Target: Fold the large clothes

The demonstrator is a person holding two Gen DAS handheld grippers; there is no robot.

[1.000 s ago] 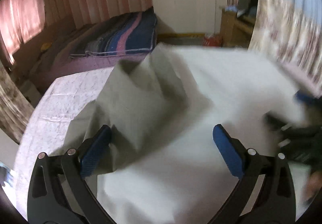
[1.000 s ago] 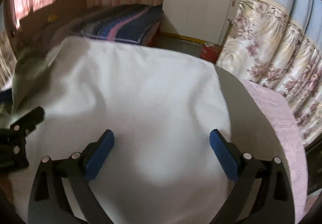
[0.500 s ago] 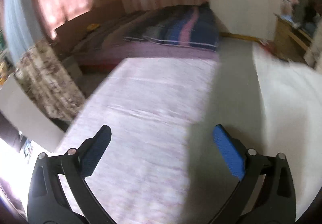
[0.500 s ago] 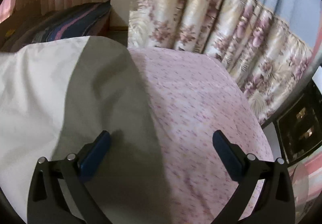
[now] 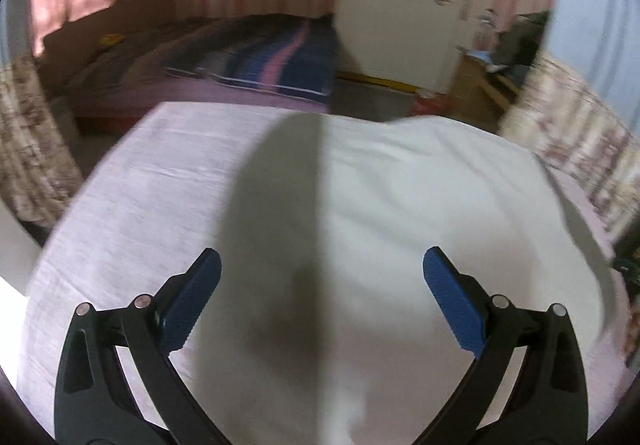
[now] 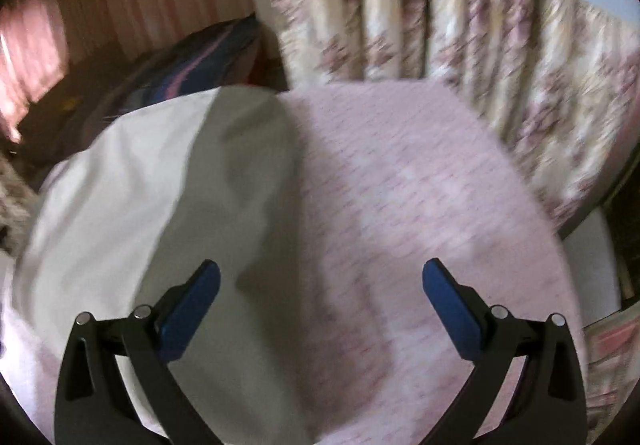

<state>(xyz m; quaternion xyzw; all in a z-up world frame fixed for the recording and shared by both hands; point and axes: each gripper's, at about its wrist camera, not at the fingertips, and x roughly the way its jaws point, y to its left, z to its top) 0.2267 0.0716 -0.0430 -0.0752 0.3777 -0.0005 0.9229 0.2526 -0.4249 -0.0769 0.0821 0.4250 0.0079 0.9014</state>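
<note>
A large white garment (image 5: pixel 420 213) lies spread on a table covered with a pink patterned cloth (image 5: pixel 132 213). Its left part is in shadow. My left gripper (image 5: pixel 320 299) is open and empty, hovering over the garment's left part. In the right wrist view the garment (image 6: pixel 132 197) fills the left half, its right edge grey in shadow. My right gripper (image 6: pixel 320 305) is open and empty over that edge, with the pink cloth (image 6: pixel 420 205) under its right finger.
A bed with a striped blue and pink blanket (image 5: pixel 264 61) stands beyond the table. Floral curtains (image 6: pixel 460 29) hang close on the right side. A white wardrobe (image 5: pixel 404 13) and a wooden desk (image 5: pixel 480 81) stand at the back.
Both grippers swung outward off the garment, open and empty. The left has since turned back over the garment. The garment lies flatter than a second ago.
</note>
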